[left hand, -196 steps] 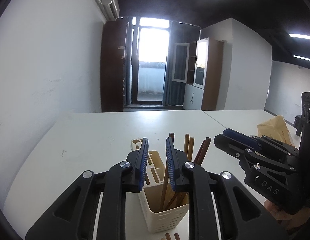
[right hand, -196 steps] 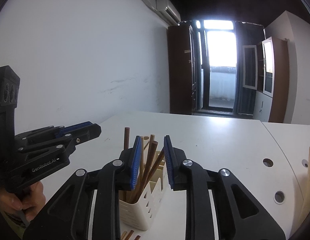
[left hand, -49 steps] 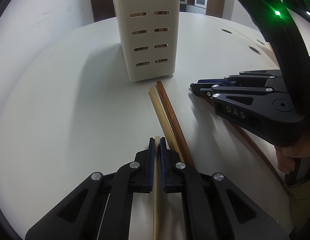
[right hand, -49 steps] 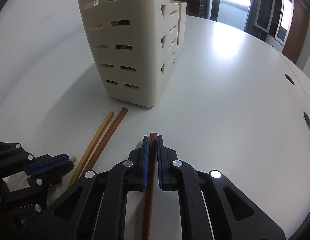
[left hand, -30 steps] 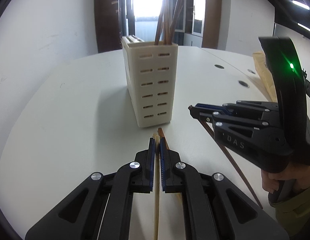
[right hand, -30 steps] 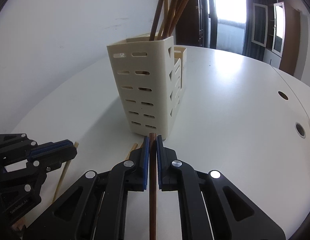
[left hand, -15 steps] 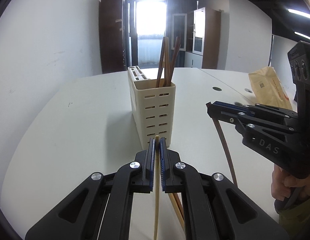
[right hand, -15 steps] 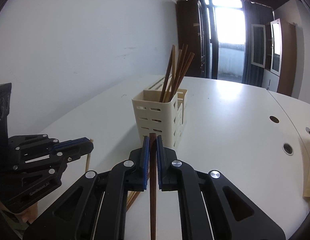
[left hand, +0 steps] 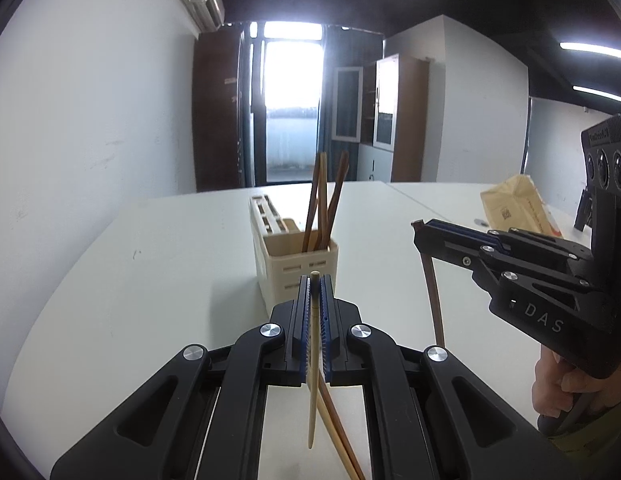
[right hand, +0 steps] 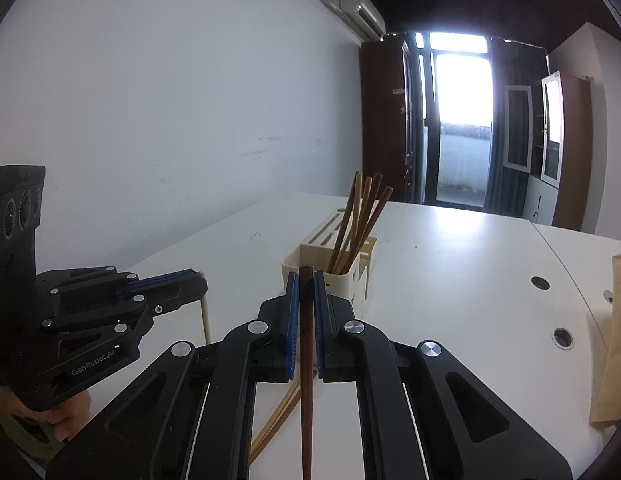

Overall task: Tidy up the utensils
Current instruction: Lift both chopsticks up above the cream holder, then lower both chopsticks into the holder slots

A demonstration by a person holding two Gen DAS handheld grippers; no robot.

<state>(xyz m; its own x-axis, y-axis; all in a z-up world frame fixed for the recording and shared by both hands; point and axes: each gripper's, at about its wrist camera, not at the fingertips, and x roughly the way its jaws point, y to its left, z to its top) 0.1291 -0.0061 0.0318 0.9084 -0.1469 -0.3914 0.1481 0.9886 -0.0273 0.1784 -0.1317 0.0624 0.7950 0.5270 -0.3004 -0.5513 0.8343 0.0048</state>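
Note:
My left gripper (left hand: 315, 280) is shut on a pale chopstick (left hand: 313, 380) and holds it above the table. My right gripper (right hand: 306, 276) is shut on a dark brown chopstick (right hand: 306, 400), also lifted. The right gripper shows in the left wrist view (left hand: 420, 226), with its dark chopstick (left hand: 432, 292) hanging down. A cream utensil holder (left hand: 296, 268) stands on the white table ahead with several brown chopsticks (left hand: 324, 200) upright in it. It also shows in the right wrist view (right hand: 350, 268). Two more chopsticks (left hand: 336, 432) lie on the table below my grippers.
The white table (left hand: 170, 264) stretches far ahead. A brown paper bag (left hand: 518, 208) lies at the right. Round cable holes (right hand: 539, 282) sit in the table at the right. A white wall runs along the left.
Both grippers have risen further from the table with their chopsticks. The holder now sits lower and farther in both views.

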